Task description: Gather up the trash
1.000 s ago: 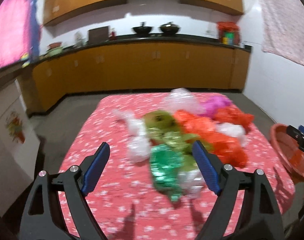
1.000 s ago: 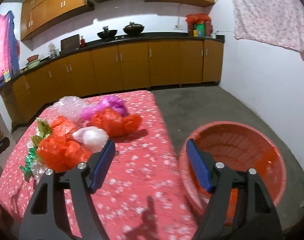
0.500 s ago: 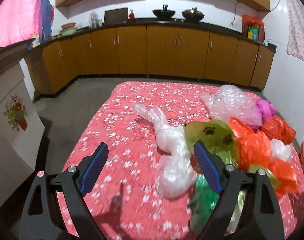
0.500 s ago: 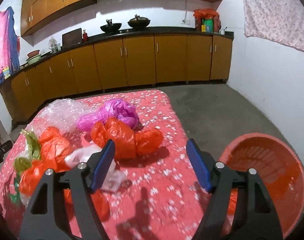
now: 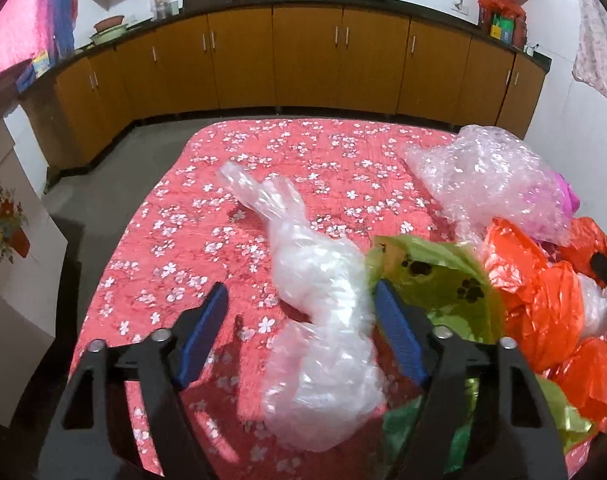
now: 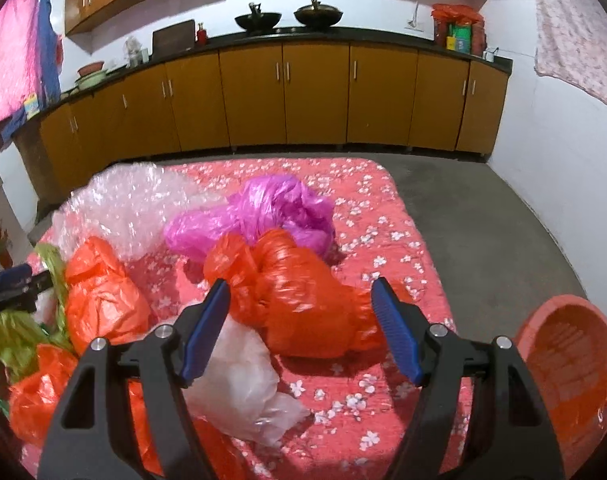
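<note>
Two grippers over a heap of crumpled plastic bags on a red floral tablecloth.

The left gripper has just been narrowing its jaws, which straddle the long clear plastic bag without pressing on it, so it grasps nothing; the green paw-print bag lies just beside that bag, and the bubble-wrap sheet sits beyond it. The right gripper has also just been narrowing (nothing pinched) around the twisted orange plastic bag, with the magenta plastic bag touching that orange bag's far side, a white bag at its near side, and the round orange plastic tub off the cloth's edge, well apart.
</note>
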`<state>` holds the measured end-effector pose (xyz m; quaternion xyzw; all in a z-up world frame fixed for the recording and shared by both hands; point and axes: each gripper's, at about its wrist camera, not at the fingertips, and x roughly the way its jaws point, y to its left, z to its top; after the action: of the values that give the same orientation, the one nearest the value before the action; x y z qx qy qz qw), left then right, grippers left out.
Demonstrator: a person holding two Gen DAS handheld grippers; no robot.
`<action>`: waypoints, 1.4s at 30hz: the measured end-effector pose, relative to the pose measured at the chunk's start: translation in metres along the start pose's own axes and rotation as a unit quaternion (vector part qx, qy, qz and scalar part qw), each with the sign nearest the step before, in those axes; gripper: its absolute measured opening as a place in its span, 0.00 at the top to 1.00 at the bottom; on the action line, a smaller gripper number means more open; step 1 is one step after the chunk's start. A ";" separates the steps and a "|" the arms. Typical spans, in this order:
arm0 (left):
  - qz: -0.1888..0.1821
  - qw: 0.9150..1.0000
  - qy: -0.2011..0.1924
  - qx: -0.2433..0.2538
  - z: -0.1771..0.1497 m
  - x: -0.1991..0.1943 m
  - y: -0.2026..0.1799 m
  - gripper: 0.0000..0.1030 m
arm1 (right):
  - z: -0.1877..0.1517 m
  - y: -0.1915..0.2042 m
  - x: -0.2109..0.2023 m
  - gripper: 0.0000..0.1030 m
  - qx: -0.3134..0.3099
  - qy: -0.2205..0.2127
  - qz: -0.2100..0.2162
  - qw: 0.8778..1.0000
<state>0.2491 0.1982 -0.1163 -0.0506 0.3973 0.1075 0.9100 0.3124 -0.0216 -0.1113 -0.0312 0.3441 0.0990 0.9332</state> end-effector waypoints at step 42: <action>0.021 0.999 -0.025 -0.025 -0.012 -0.018 0.041 0.57 | -0.022 -0.010 -0.018 0.66 0.010 0.014 -0.003 1.000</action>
<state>0.2194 0.2337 -0.1115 -0.0619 0.3727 0.1374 0.9156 0.2868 -0.0374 -0.1163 -0.0246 0.3581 0.0928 0.9287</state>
